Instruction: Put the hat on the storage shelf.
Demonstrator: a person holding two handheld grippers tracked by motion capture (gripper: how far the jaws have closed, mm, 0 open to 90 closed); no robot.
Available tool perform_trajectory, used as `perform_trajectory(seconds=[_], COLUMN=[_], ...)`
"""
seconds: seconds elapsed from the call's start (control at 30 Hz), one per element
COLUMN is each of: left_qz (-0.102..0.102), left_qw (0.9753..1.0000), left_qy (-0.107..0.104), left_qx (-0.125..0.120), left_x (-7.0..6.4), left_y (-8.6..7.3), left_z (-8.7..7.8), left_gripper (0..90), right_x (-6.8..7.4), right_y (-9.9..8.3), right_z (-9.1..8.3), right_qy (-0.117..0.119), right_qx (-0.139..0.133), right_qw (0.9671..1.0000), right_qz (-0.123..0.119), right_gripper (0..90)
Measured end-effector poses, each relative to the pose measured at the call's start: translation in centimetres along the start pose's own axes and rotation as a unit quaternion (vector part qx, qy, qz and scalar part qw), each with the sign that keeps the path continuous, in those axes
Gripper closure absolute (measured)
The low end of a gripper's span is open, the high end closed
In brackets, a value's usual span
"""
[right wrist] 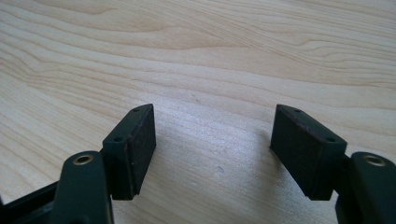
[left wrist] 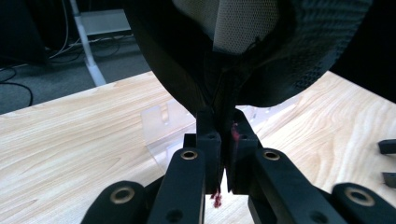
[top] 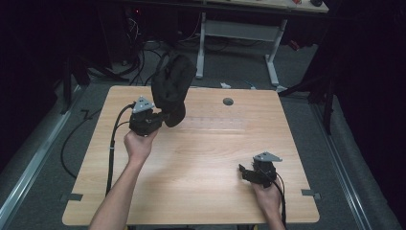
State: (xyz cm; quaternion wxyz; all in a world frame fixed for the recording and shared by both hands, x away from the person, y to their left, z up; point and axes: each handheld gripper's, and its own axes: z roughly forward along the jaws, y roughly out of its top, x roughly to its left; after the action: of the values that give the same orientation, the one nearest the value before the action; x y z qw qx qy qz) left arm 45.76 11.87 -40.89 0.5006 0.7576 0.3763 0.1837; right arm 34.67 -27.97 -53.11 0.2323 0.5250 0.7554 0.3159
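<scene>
Black cap [top: 171,88] lifted above the wooden table [top: 201,158] at 11 o'clock, clamped at its edge by left gripper [top: 160,116]. Likely light, soft, floppy; best pinched at brim or seam. Right gripper [top: 244,171] at 4 o'clock, jaws spread, empty. No sure container; faint clear piece [left wrist: 161,128] beneath cap

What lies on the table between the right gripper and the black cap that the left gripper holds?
In the high view, bare wood lies between the right gripper and the black cap raised in the left gripper.
</scene>
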Motion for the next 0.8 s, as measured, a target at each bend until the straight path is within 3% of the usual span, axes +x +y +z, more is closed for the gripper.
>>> perform_trajectory(seconds=[0.47, 0.8], left_qz=[0.010, 0.004], left_qw=[0.9994, 0.9995], left_qy=[0.027, 0.026], left_qx=[0.017, 0.019], left_x=[0.3, 0.5], left_y=[-0.5, -0.8], left_z=[1.7, 2.4], left_gripper=[85.9, 85.9], right_x=[0.0, 0.1], right_y=[0.0, 0.0], right_z=[0.0, 0.0], right_qy=[0.002, 0.001], right_qx=[0.000, -0.001], right_qw=[1.0000, 1.0000], right_qz=[0.000, 0.001], right_gripper=[31.1, 31.1])
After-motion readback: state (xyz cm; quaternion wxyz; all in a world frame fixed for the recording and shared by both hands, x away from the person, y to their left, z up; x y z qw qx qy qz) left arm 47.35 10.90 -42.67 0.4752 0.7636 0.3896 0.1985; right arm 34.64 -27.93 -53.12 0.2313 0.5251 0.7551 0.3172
